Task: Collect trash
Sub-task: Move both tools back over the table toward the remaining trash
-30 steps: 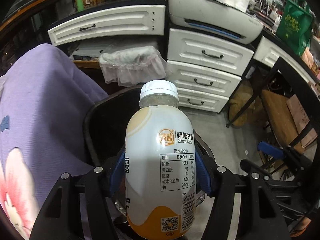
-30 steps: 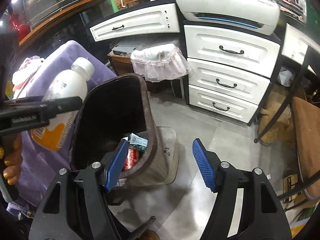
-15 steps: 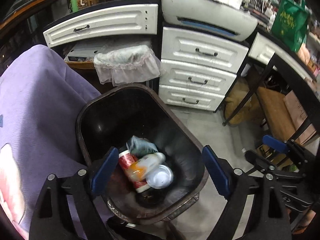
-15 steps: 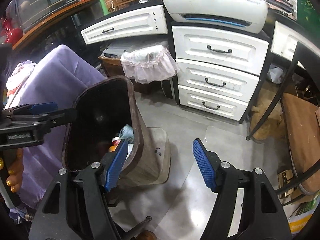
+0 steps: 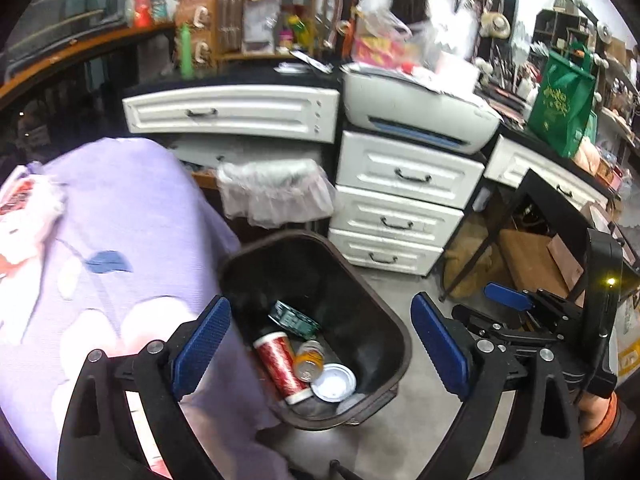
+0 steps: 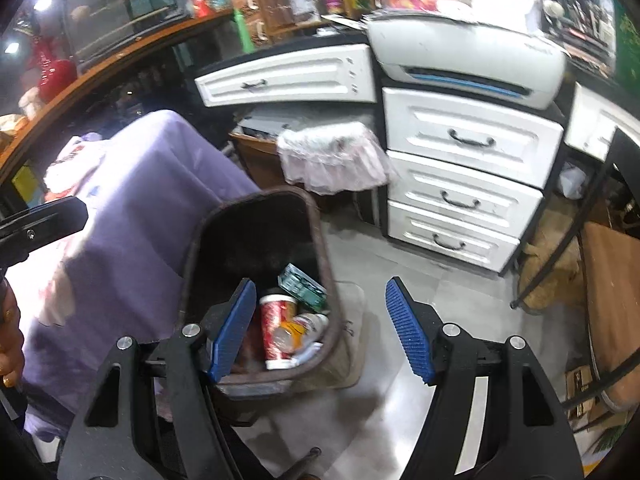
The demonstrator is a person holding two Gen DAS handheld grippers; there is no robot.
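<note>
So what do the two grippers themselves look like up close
Both the left gripper and right gripper have black angular plastic frames with silver screws and ribbed blue pads. An orange cuff shows at the right wrist.

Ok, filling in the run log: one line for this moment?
left hand-held gripper: open, empty | right hand-held gripper: open, empty | bottle: in bin | bin: on floor

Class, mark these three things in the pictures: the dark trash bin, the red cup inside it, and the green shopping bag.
trash bin [image 5: 394, 326]: left wrist view, right inner wall.
red cup [image 5: 280, 364]: left wrist view, middle of its side.
green shopping bag [image 5: 562, 108]: left wrist view, printed front panel.
</note>
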